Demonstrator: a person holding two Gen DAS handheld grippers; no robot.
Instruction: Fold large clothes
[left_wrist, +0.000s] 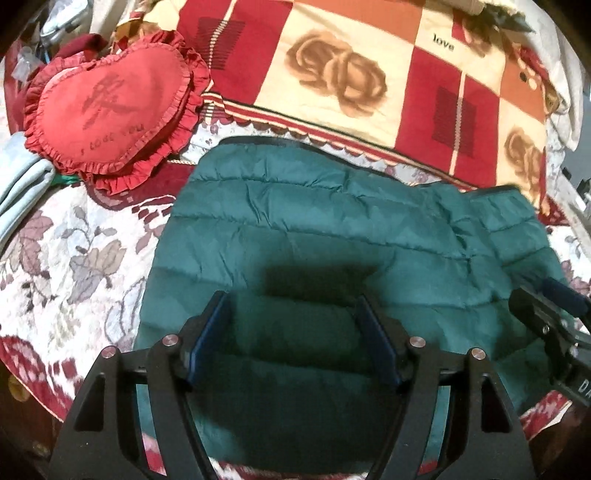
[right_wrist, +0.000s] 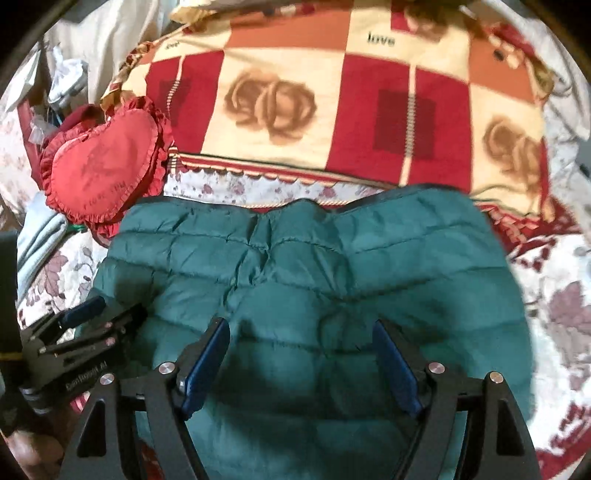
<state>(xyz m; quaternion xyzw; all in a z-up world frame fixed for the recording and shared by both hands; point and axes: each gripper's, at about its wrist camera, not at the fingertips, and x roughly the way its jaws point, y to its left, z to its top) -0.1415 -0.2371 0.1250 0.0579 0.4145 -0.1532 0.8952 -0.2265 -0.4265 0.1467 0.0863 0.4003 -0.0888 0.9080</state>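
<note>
A dark green quilted puffer jacket (left_wrist: 332, 229) (right_wrist: 295, 258) lies folded and fairly flat on a floral bedspread (left_wrist: 74, 258). My left gripper (left_wrist: 292, 295) hovers over the jacket's near left part, jaws wide apart; a puffy ridge of fabric lies below and between the fingers, and the pads do not press it. My right gripper (right_wrist: 301, 322) stands open over the near right part, nothing pinched. Each gripper shows at the edge of the other's view: the right one (left_wrist: 546, 295), the left one (right_wrist: 85, 314).
A red frilled heart cushion (left_wrist: 110, 110) (right_wrist: 107, 173) lies at the far left. A red, orange and cream checked blanket (left_wrist: 369, 74) (right_wrist: 332, 110) with rose prints lies behind the jacket. Light blue cloth (left_wrist: 18, 192) is bunched at the left edge.
</note>
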